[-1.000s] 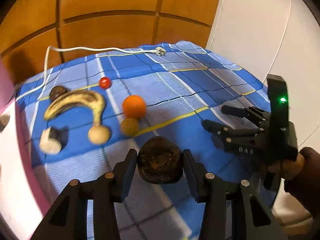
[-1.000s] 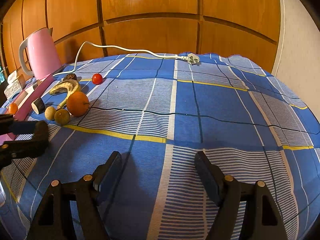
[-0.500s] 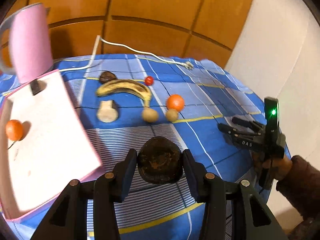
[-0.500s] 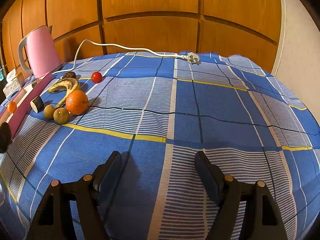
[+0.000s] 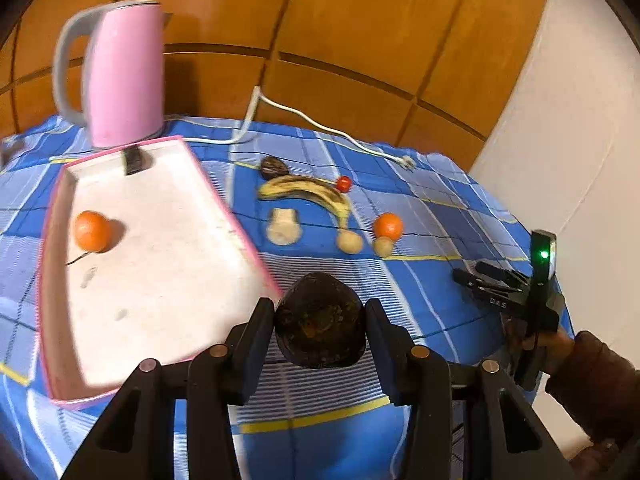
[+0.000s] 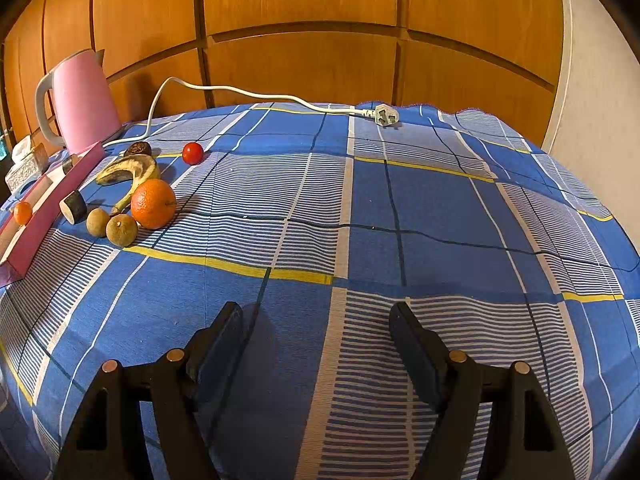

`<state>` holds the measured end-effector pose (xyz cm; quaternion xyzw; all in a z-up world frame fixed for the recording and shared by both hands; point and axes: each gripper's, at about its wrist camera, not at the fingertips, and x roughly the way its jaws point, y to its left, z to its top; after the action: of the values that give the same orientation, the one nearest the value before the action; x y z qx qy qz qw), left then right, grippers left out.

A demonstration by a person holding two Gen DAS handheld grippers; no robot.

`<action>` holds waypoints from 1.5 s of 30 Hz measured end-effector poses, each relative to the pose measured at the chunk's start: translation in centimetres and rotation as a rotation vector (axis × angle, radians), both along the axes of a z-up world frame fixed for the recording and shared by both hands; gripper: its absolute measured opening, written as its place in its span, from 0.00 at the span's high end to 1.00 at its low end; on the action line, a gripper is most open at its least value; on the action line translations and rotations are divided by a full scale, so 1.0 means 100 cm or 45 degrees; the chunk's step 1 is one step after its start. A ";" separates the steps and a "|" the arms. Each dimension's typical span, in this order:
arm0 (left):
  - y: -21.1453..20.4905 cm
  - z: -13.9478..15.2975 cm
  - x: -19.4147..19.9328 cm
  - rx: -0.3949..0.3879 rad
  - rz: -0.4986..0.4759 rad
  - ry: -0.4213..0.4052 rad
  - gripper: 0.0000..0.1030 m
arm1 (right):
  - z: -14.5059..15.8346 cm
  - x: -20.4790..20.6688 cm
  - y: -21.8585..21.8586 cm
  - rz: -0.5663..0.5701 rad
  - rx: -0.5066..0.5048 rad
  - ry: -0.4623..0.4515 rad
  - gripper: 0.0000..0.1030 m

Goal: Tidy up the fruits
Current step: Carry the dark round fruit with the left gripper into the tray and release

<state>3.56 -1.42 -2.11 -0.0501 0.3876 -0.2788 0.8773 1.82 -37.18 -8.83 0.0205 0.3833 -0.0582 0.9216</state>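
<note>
The left gripper [image 5: 320, 322] is clamping a dark shrivelled fruit [image 5: 319, 320] beside the pink tray [image 5: 236, 220] (presumably its destination), while the right gripper [image 6: 316, 336] is idling, fingers apart.

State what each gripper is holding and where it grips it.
The left gripper holds a dark brown wrinkled fruit, its pads pressed against the fruit's two opposite sides. The right gripper holds nothing; its jaws stand open above the blue checked cloth.

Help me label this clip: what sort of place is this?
Probably a room in a home, not a lab or shop. A checked blue cloth covers the surface, a pink kettle with its white cord stands at the back, and wood panelling lines the wall behind.
</note>
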 end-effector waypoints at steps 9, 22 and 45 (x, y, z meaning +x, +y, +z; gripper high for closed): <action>0.055 0.013 0.049 0.061 0.307 0.035 0.54 | 0.000 0.000 0.000 0.000 -0.003 0.001 0.25; 0.067 -0.002 0.144 0.273 0.533 0.056 0.54 | 0.001 0.002 0.002 -0.006 -0.025 0.019 0.25; 0.080 -0.016 0.150 0.227 0.632 0.071 0.29 | 0.003 0.008 0.003 -0.024 -0.031 0.058 0.25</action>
<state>18.58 6.63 -3.71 -0.0739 0.4105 -0.0183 0.9087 2.62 -36.88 -8.55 0.0115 0.4032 -0.0721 0.9122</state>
